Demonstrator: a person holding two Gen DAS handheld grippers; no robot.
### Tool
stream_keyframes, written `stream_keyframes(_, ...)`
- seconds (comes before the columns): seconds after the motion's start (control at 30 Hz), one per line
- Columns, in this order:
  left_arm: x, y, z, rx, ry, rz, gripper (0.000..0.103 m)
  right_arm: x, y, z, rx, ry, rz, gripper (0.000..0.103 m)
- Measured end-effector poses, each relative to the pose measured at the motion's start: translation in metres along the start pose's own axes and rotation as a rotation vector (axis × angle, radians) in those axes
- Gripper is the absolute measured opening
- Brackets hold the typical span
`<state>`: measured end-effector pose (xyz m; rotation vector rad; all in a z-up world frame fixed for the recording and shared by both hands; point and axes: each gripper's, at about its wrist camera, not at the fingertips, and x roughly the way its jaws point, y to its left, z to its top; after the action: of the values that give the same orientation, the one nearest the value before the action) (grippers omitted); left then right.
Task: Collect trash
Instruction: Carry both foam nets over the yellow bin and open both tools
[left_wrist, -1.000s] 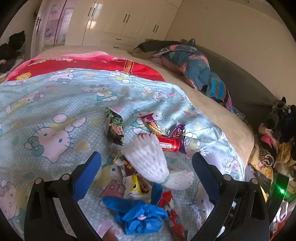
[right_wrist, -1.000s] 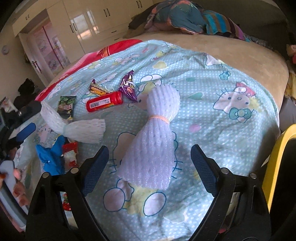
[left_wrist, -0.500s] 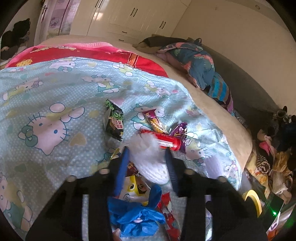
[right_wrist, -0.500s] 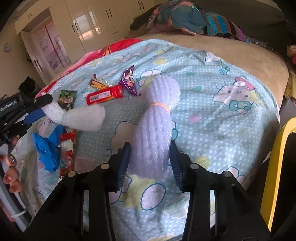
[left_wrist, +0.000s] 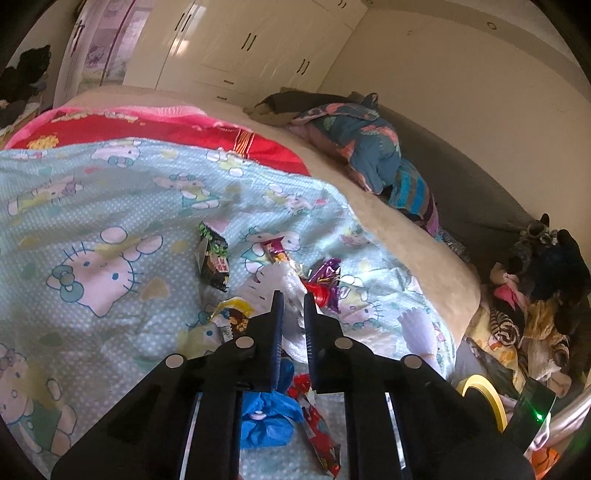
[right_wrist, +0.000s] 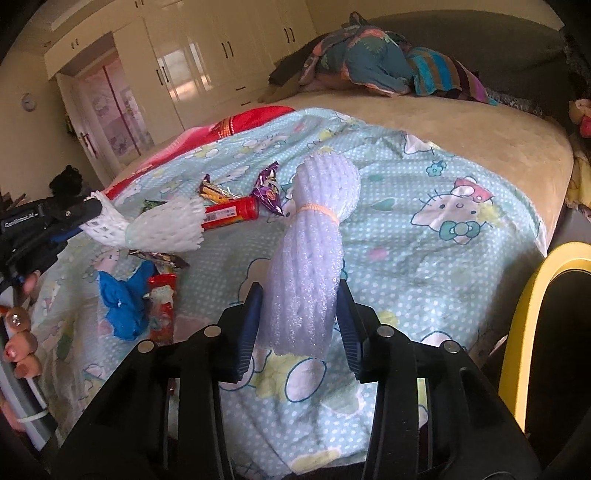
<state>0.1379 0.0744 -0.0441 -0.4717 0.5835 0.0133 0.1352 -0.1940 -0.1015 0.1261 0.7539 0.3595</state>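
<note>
Two foam fruit nets are gripped at once: the left gripper (left_wrist: 293, 299) is clenched on the white foam net (right_wrist: 162, 225), lifting it off the cartoon-cat bedsheet (right_wrist: 443, 258), and the right gripper (right_wrist: 299, 295) squeezes the lavender foam net (right_wrist: 314, 251). Nearby lie a red tube (right_wrist: 231, 213), purple candy wrapper (right_wrist: 269, 188) and blue glove (right_wrist: 125, 299).

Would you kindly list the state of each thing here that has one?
left gripper: jaws shut on the white foam net, lifted.
right gripper: jaws clamped on the lilac foam net.
red tube: lying on its side, capped.
blue glove: crumpled on the sheet.
wardrobe doors: closed.
</note>
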Motion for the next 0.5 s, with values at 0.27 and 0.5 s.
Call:
stream_keyframes(0.27, -0.021, -0.006, 0.005, 0.022, -0.035, -0.022, 0.011, -0.012, 0.003, 0.001, -0.016, -0.019, 0.028, 0.033)
stream_keyframes(0.5, -0.034, -0.018, 0.008, 0.048, -0.057, -0.052, 0.011, -0.029, 0.003, 0.005, -0.022, -0.041, 0.045, 0.033)
